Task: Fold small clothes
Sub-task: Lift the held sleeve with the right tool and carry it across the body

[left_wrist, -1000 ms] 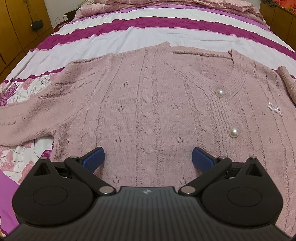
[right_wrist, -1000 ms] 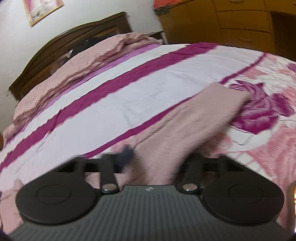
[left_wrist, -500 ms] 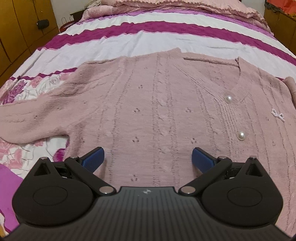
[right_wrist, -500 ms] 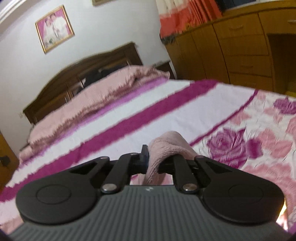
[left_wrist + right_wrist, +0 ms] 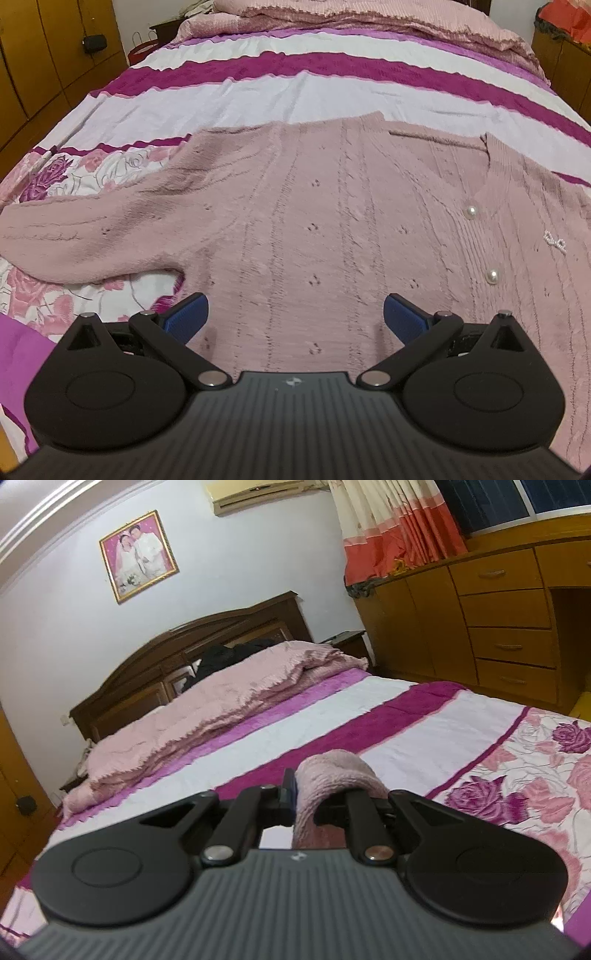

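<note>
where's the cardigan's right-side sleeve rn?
Right wrist view: the sleeve is pinched in the right gripper, lifted above the striped bedspread. The cardigan body lies flat under the open left gripper.

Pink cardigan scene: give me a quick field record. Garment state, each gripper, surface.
garment: pink cardigan, knit, spread flat and front up
buttons: two pearl buttons visible on the placket
left sleeve: sleeve lying out sideways on the bedspread
left gripper: left gripper open, above the lower body of the cardigan, holding nothing
right gripper: right gripper shut on a fold of pink knit, lifted off the bed
surface: bedspread, striped and floral
fold progress: body not yet folded
</note>
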Demonstrator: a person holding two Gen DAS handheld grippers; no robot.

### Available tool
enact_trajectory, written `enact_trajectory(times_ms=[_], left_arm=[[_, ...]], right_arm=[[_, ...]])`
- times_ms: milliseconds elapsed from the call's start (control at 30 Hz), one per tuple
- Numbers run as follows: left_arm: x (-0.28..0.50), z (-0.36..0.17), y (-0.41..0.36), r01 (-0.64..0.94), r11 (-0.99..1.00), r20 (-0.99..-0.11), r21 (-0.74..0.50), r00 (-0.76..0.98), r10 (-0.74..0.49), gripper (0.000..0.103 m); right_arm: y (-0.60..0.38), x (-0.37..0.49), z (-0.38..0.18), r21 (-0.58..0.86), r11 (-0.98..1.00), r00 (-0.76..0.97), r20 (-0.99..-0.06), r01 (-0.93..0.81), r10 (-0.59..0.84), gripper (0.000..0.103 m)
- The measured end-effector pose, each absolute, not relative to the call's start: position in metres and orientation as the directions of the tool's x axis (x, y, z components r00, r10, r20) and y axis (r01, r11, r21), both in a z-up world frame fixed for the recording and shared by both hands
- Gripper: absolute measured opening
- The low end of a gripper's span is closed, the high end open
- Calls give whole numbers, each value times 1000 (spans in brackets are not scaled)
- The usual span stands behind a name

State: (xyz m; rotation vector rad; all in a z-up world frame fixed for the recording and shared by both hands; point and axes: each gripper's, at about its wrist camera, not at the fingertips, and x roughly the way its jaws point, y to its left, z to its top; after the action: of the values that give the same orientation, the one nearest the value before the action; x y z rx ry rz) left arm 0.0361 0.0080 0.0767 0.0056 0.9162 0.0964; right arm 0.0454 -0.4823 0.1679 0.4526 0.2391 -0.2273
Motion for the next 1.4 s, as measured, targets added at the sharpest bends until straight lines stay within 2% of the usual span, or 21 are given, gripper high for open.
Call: enact_trajectory(times_ms=[400, 633, 867, 1033, 1400], left_arm=[[26, 94, 55, -123, 990, -770, 68, 625, 130, 103], [21, 96, 86, -163, 986, -773, 33, 621, 129, 103], [10, 98, 116, -197, 980, -764, -7, 633, 122, 103], [5, 95, 140, -229, 973, -765, -26, 631, 128, 103], [-1, 85, 168, -223, 974, -757, -34, 642, 121, 103]], right_arm=[[-394, 67, 195, 392, 903, 968, -238, 176, -85, 11], [-328, 75, 205, 393, 914, 975, -221, 99, -10, 11], [-257, 87, 190, 376, 925, 966, -254, 57, 44, 11], [-200, 96, 158, 341, 940, 942, -317, 8, 107, 11], [-107, 120, 62, 306, 948, 797, -551, -82, 247, 13]])
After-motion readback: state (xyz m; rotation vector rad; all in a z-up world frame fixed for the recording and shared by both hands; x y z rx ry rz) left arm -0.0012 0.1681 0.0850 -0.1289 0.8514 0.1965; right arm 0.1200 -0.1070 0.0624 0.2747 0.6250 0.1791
